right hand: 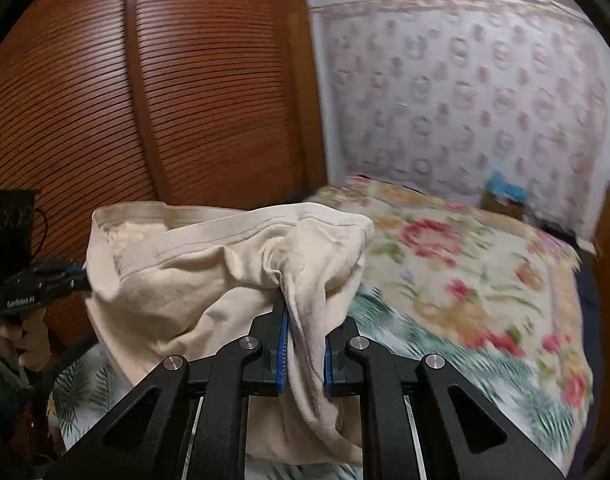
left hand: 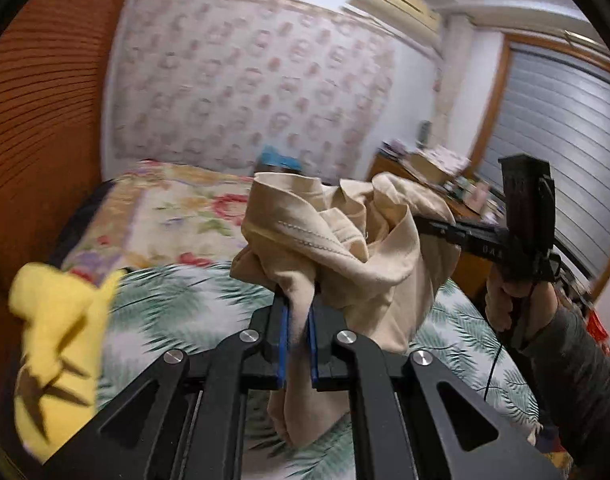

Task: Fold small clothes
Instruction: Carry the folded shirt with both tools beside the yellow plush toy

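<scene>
Above the bed, both grippers' fingers clamped on beige garment, yellow cloth only in left view

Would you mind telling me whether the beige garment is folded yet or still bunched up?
Still bunched up, not folded: the beige garment hangs crumpled between the left gripper and the right gripper, above the bed.

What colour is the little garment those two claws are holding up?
The garment is plain cream-beige with stitched seams, seen best in the right wrist view.
</scene>
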Tool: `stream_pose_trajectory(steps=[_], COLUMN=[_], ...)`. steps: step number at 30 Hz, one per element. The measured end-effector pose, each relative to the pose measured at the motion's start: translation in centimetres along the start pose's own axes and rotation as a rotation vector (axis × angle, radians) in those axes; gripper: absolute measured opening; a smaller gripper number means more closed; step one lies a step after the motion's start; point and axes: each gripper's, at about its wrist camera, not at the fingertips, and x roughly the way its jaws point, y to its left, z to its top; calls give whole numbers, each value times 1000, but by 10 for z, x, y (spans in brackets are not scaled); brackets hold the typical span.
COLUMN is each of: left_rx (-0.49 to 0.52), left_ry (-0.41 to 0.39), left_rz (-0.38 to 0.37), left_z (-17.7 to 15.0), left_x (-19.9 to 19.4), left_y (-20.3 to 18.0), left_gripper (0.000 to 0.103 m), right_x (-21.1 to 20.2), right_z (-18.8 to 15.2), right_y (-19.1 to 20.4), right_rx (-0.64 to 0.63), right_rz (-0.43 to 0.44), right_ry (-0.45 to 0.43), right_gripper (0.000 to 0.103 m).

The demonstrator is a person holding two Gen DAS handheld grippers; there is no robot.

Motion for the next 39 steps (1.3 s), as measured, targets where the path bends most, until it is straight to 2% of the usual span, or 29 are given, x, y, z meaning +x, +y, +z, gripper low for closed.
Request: stream_pose_trajectory(steps=[4, 10, 15, 21, 22, 23, 24, 26, 28, 31, 32, 33, 34, 37, 39], left_rx=[-67, -172, -222, -231, -240, -248, -265, -297, -316, -292, -278, -270, -267, -244, -211], left_ry=[10, 35, 19, 64, 72, 72, 70, 60, 42, 23, 11, 0, -11, -8, 38], left_rz=[80, 153, 218, 329, 344, 349, 350, 339, 347, 373, 385, 392, 399, 399, 400], left_z=[-23, -54, -75, -97, -100, -103, -105, -108, -110, -107, -105, -102, -100, -89, -85], left_x=[-4, 7, 5, 18, 19, 17, 15, 0, -10, -18, -20, -20, -21, -11, 3], left_y=[47, 99, 115, 117, 119, 121, 123, 135, 138, 138, 137, 138, 138, 140, 139], left_gripper=[9, 9, 9, 9, 10, 11, 15, 19, 26, 34, 36, 42, 48, 48, 48], right_x=[66, 174, 235, 288, 300, 313, 320, 318, 310, 293, 283, 280, 276, 284, 298], right_z=[25, 50, 63, 66, 68, 74, 77, 84, 89, 91, 87, 87, 78, 63, 57], right_y=[23, 55, 74, 79, 81, 85, 80, 76, 66, 48, 48, 43, 43, 32, 23], right_rx=[-99, -212, -299, -311, -302, -284, -259, -221, -186, -132, -118, -106, -103, -73, -25], right_rz=[33, 55, 79, 90, 84, 79, 74, 54, 45, 19, 31, 55, 63, 65, 101], right_ry=[33, 122, 160, 257, 271, 287, 297, 282, 250, 208, 197, 197, 211, 282, 345], right_gripper=[13, 13, 13, 14, 16, 23, 28, 47, 48, 48, 48, 48, 48, 48, 48])
